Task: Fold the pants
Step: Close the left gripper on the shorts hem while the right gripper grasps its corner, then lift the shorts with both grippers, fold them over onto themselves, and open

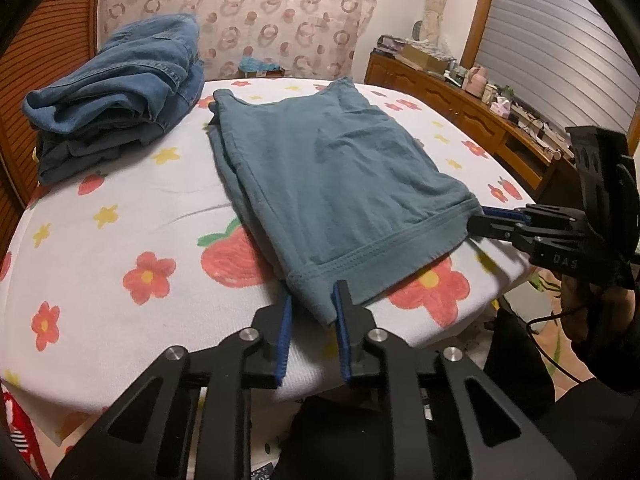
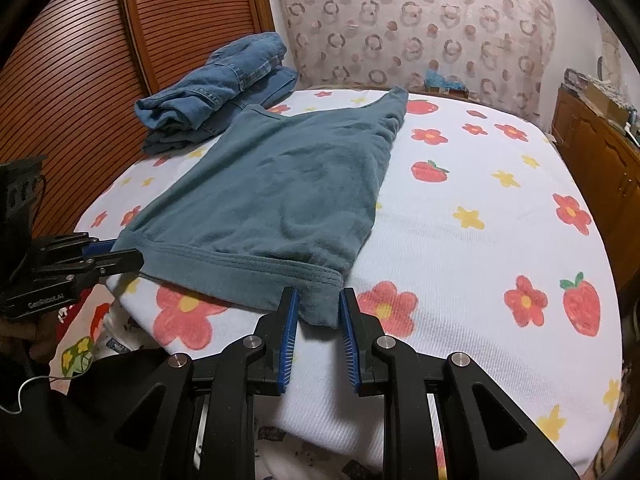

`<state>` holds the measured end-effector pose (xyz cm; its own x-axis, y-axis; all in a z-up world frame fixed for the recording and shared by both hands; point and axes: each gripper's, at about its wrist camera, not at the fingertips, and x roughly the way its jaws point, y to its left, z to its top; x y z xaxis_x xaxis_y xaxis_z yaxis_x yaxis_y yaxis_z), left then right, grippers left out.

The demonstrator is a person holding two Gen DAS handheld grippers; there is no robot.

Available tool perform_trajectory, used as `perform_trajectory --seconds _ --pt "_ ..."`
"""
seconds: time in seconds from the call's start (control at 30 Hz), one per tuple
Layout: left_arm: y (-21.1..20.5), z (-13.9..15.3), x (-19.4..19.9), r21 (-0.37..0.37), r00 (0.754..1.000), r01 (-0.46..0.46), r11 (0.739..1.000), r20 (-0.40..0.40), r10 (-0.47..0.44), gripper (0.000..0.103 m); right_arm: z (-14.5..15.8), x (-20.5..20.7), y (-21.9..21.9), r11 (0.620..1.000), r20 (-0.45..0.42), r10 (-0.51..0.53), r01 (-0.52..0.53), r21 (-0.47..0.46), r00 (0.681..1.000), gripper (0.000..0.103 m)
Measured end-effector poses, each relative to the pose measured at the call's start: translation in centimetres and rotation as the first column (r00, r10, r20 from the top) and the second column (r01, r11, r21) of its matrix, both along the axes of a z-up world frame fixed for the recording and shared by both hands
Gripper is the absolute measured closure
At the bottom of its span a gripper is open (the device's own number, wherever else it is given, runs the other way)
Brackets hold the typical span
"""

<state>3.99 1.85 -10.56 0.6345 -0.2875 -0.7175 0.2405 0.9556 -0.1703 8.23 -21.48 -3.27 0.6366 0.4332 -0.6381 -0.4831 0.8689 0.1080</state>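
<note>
- Black fingers with blue ribbed pads (image 1: pixel 285 336) fill the bottom of the left wrist view; the left gripper (image 1: pixel 310 300) has its jaws drawn in on a corner of the waistband, and the cloth sits pinched between the pads.
- That corner belongs to the teal cotton pants (image 1: pixel 336 176), folded into a broad flat panel on the white bedspread printed with red flowers and strawberries (image 1: pixel 132 240). The stitched waistband runs along the near edge of the bed; the rest of the panel stretches away toward the far side.
- At the right end of the waistband, the right gripper (image 1: pixel 478 220) reaches in from the side, its narrow jaws closed on the cloth's other corner. A hand (image 1: pixel 580 304) holds its black body.
- Far left on the bedspread lies a stack of folded blue denim jeans (image 1: pixel 120 92), apart from the teal panel.
- Beyond the bed hangs a pale curtain with ring patterns (image 1: pixel 256 8), and a wooden sideboard (image 1: pixel 460 100) runs along the right wall.

- Turning to the right wrist view, blue pads (image 2: pixel 290 340) again sit nearest, and the right gripper (image 2: pixel 320 304) clamps the hanging waistband corner between them.
- Teal pants (image 2: pixel 280 184) spread away from it across the bedspread (image 2: pixel 460 240), with the denim stack (image 2: pixel 224 80) touching their far left corner.
- Left gripper (image 2: pixel 136 258) pinches the opposite waistband corner at the bed's edge.
- Slatted wooden doors (image 2: pixel 100 60) stand behind on the left.
</note>
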Motion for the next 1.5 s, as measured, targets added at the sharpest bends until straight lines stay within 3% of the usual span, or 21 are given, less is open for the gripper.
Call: perform_trajectory --seconds 0.17,0.53,0.97,1.13,1.23,1.5 --pt "-0.1 0.8 -0.5 -0.013 1.000 0.010 1.000 0.023 -0.010 0.092 0.6 -0.6 -0.3 0.999 0.012 0.032 -0.033 0.021 0.999 0.092" --pt "0.0 2.5 -1.3 -0.034 0.998 0.010 0.999 0.060 -0.008 0.094 1.6 -2.0 -1.3 0.996 0.022 0.062 -0.063 0.070 0.998 0.097" --pt "-1.1 7.4 -2.0 -0.016 0.986 0.044 0.999 0.164 -0.041 0.094 5.8 -5.2 -2.1 0.992 0.155 0.087 -0.100 0.077 0.984 0.100" --pt "-1.1 6.8 -2.0 -0.012 0.988 0.041 0.999 0.149 -0.039 0.094 4.2 -4.3 -2.5 0.995 0.122 0.063 -0.072 0.068 0.990 0.099" --pt "-1.0 6.5 -2.0 -0.016 0.989 0.036 0.999 0.144 -0.034 0.094 3.0 -3.5 -2.4 0.999 0.096 0.024 -0.028 0.041 0.995 0.088" --pt "-0.8 6.1 -1.9 -0.016 0.991 0.030 0.999 0.134 -0.027 0.094 -0.1 -1.1 -2.0 0.997 -0.002 0.018 -0.018 0.076 1.000 0.080"
